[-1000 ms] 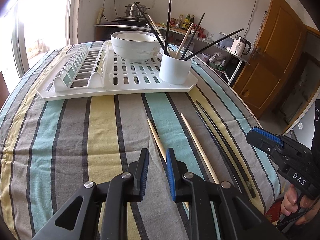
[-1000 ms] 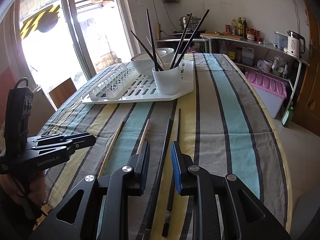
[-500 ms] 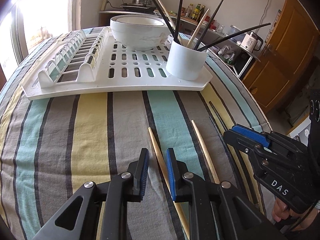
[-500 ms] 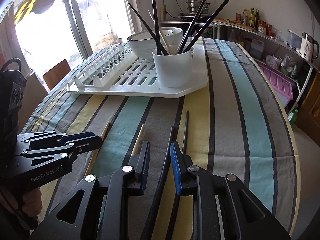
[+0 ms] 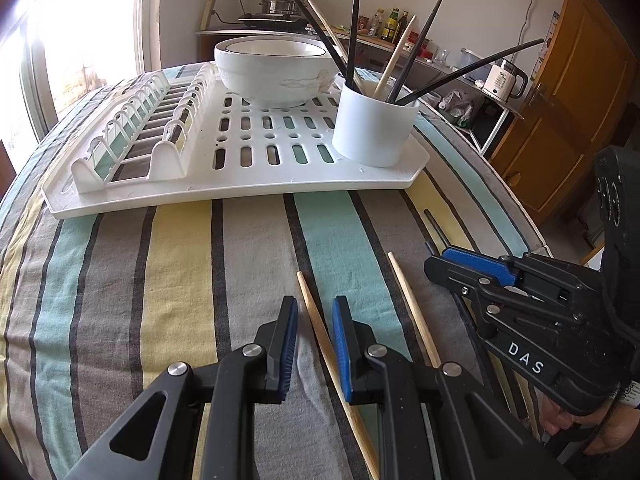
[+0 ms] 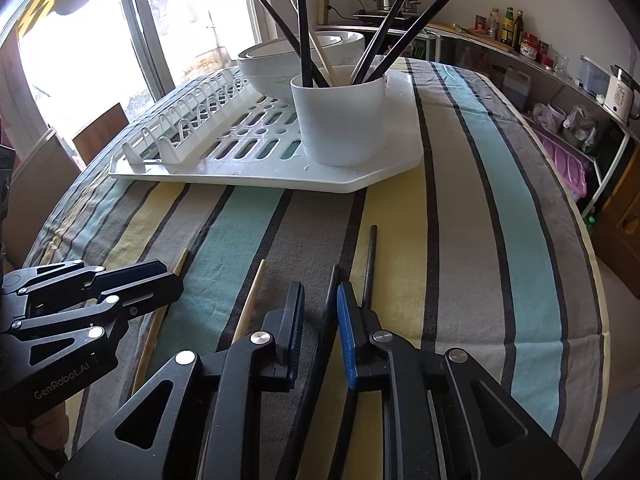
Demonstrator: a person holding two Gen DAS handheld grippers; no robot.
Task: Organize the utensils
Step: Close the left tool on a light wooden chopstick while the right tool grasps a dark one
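Round table under striped grey-teal-yellow cloth [image 5: 180, 264] carries white plastic slotted dish rack [image 5: 248, 152], two pale wooden chopsticks [image 5: 320, 328] and two black chopsticks [image 6: 370, 264] before me.

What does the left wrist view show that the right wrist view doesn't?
Only the left wrist view: the wooden door, and the left gripper with a wooden chopstick lying between its open jaws.

Only the right wrist view: the pink bin under the shelf, the chair by the window, and the right gripper with open jaws straddling a black chopstick.

Both: the white drying rack, the white cup of chopsticks, the bowl, the striped tablecloth and the kettle.
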